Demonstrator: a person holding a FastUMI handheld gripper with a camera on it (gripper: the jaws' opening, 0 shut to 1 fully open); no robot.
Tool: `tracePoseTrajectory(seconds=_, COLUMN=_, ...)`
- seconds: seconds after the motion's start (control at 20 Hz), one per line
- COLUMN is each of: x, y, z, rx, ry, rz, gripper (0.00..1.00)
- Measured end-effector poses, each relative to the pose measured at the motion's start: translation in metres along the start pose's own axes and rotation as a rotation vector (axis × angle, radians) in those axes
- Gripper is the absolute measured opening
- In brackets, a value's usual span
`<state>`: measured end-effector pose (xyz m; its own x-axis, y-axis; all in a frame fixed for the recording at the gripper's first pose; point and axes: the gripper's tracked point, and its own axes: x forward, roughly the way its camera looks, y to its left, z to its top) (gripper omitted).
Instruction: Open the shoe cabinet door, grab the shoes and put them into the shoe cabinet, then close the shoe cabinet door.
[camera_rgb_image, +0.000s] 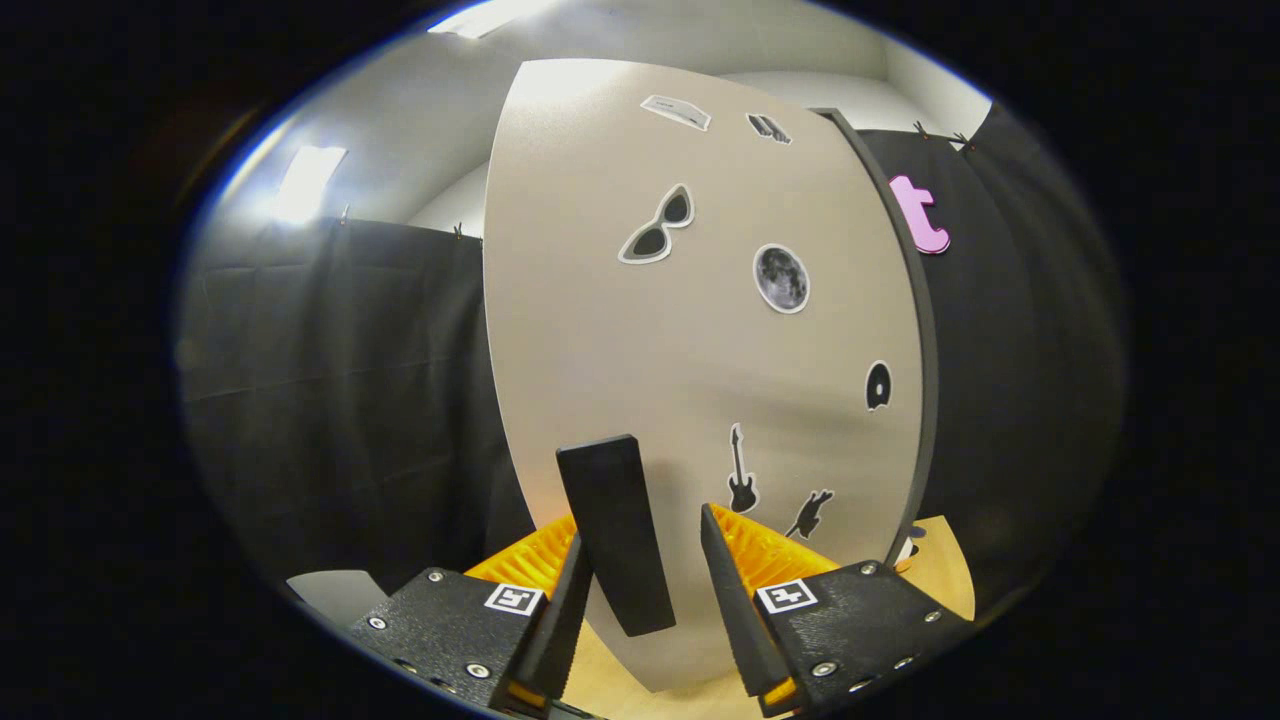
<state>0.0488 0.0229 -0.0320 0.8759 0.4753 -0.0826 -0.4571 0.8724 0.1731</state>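
The shoe cabinet door (620, 330) is a tall beige panel with several stickers on it, standing right in front of me. A black bar handle (612, 520) sticks out from its lower part. My gripper (643, 530) is open, and the handle lies between its two fingers. The left finger (565, 610) is close against the handle's side. A gap shows between the handle and the right finger (730, 590). A dark strip (925, 340) runs down the door's right side.
The black cloth booth wall (340, 400) hangs to the left and right of the cabinet. A light wooden surface (945, 570) lies under the door and the fingers. A pale sheet (335, 592) lies low on the left.
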Motion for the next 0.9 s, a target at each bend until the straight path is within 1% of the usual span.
tracePoseTrajectory(seconds=0.2, x=0.038, y=0.015, z=0.001, rx=-0.040, ry=-0.002, rz=-0.012, gripper=0.64)
tracePoseTrajectory(seconds=0.35, x=0.067, y=0.019, z=0.003, rx=-0.041, ry=-0.001, rz=-0.023, gripper=0.64)
tracePoseTrajectory(seconds=0.55, x=0.082, y=0.023, z=0.002, rx=-0.040, ry=0.002, rz=-0.040, gripper=0.64)
tracePoseTrajectory(seconds=0.8, x=0.111, y=0.022, z=0.003, rx=-0.098, ry=0.008, rz=-0.108, gripper=0.66)
tracePoseTrajectory(seconds=0.9, x=0.124, y=0.023, z=0.002, rx=-0.093, ry=0.006, rz=-0.122, gripper=0.68)
